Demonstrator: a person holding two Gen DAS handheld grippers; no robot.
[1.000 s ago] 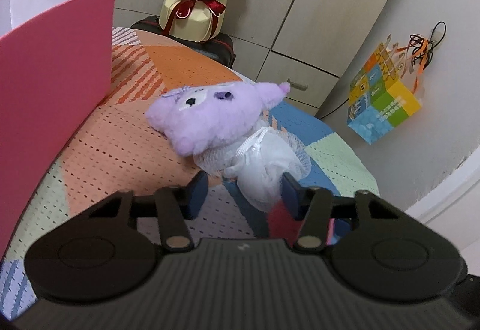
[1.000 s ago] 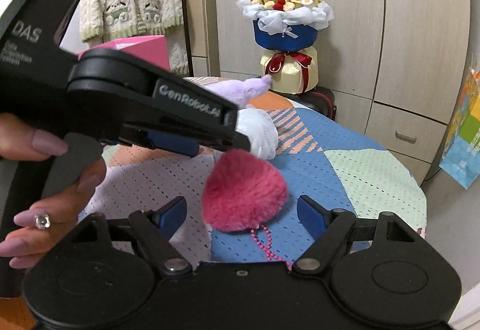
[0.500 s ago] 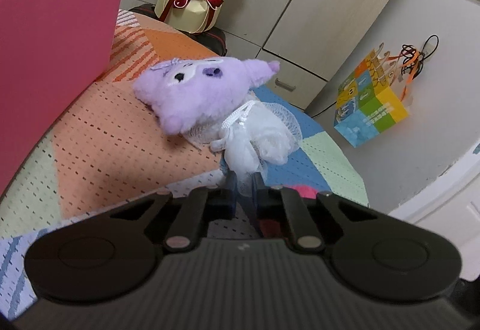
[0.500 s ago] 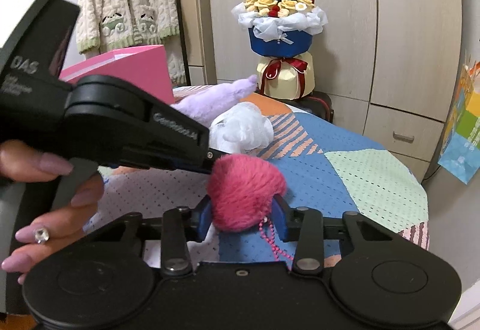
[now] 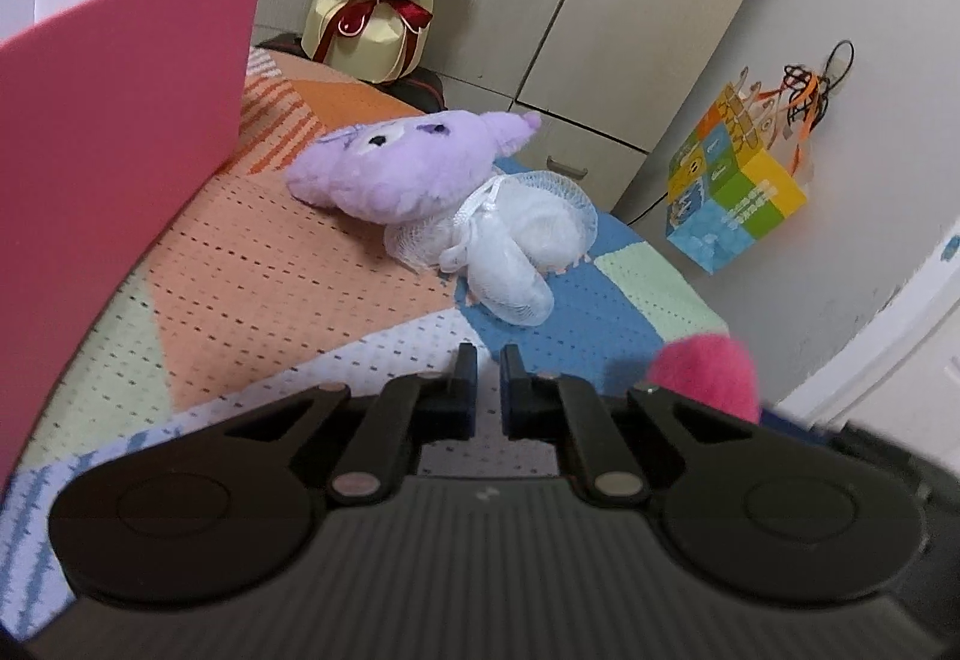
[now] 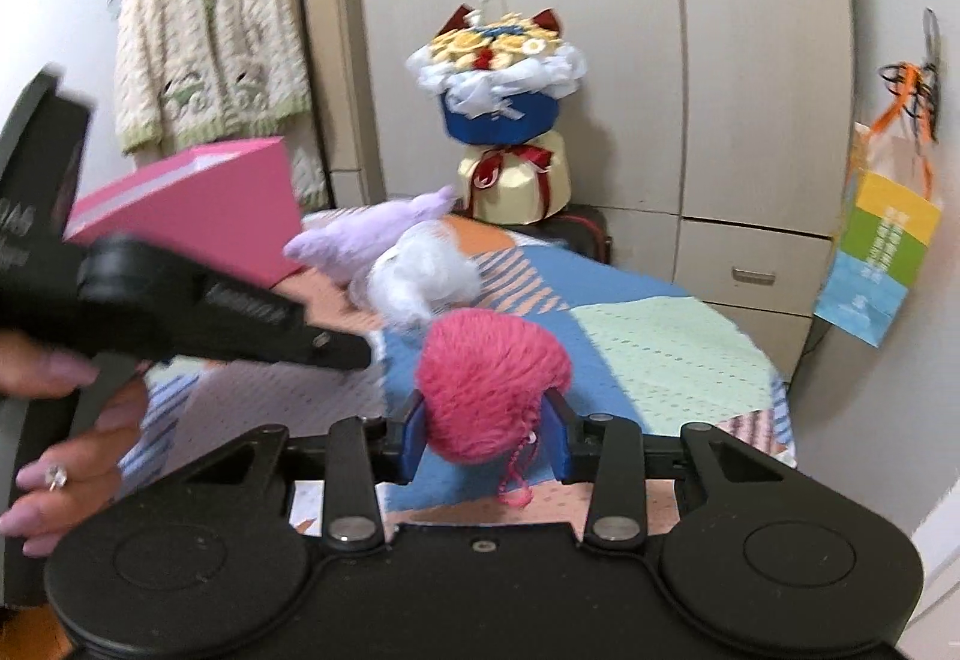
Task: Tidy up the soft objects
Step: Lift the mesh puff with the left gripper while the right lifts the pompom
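Now the pink pompom is held between the jaws of the right gripper, and it is lifted a little from the patchwork worktop; a second ago the jaws were wide apart around it, so the grasp has just been completed. The left gripper was closed half a second ago on the white net skirt of the purple plush toy, but now its jaws are almost together with nothing between them, and the toy is left lying on the worktop, a little beyond the fingertips. It seems the grasp of the toy was lost or given up. The pink box stands open at the far left, probably the place for both soft things, so only the pompom is ready to be carried there.
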